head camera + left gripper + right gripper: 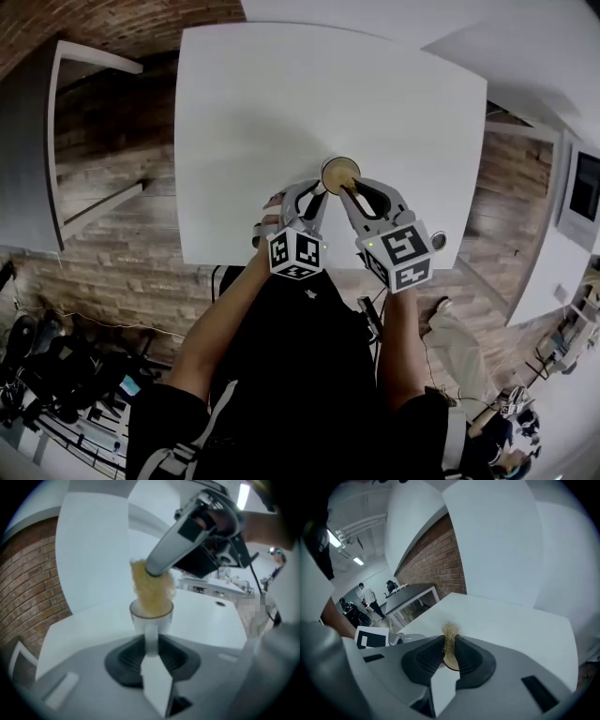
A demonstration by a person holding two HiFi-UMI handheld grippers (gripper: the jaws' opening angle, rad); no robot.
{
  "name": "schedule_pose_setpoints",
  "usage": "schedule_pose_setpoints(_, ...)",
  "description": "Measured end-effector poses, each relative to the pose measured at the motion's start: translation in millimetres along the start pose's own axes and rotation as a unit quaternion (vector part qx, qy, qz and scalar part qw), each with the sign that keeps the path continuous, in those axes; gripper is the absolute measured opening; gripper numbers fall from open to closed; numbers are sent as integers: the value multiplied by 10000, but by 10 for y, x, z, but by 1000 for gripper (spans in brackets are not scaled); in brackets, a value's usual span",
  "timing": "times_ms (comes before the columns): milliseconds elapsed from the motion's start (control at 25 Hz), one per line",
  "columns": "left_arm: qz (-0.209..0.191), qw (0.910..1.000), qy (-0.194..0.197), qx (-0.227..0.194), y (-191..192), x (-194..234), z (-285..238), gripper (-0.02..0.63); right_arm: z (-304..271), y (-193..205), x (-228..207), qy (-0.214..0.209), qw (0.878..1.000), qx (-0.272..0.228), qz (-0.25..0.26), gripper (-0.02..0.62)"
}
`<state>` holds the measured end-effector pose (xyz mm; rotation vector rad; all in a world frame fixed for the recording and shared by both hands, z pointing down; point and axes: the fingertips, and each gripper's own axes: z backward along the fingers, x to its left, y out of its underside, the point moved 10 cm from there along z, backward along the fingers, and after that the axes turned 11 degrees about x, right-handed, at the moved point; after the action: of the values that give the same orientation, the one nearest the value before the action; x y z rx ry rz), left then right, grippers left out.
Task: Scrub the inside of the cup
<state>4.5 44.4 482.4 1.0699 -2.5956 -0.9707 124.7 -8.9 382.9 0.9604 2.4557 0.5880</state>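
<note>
A clear cup [340, 172] with a tan rim stands on the white table [281, 103], close to its near edge. My left gripper [319, 199] comes at it from the near side, and in the left gripper view the black pads [123, 660] sit on the cup's [151, 616] lower part. The right gripper [352, 195] is shut on a yellowish fibrous scrubber [151, 590], whose lower end dips into the cup's mouth. In the right gripper view a tuft of scrubber [450, 632] sticks out between the pads, with the cup's rim [451, 664] just below.
The table's near edge runs right under both grippers, and the tabletop stretches away beyond the cup. A grey bench [28, 141] stands to the left on the brick-patterned floor. People [365, 595] stand far off in the room.
</note>
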Motion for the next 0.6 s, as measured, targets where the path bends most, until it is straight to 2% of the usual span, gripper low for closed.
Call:
schedule_pose_setpoints(120,-3,10000,15,63,31,24,39,131,241,66,30,-38,9962,-787,-383,57)
schedule_pose_setpoints(240,55,10000,9,29,14,49,133,155,513,141,34,-111,9837,-1597,-820,57)
schedule_pose_setpoints(360,164,9996,-118,-188,-16,123,360,156,759,177,123,75,9747,-2069,-840,57)
schedule_pose_setpoints(400,247,9990,-181,-315,-24,151,485,151,831,198,180,92,9719,-2192,-851,57)
schedule_pose_setpoints(520,381,9953,-399,-800,-92,237,928,10,1036,275,380,54,9624,-2557,-916,57)
schedule_pose_setpoints(600,356,9914,-440,-1176,-183,257,1220,5,1173,332,516,123,9600,-2674,-817,57)
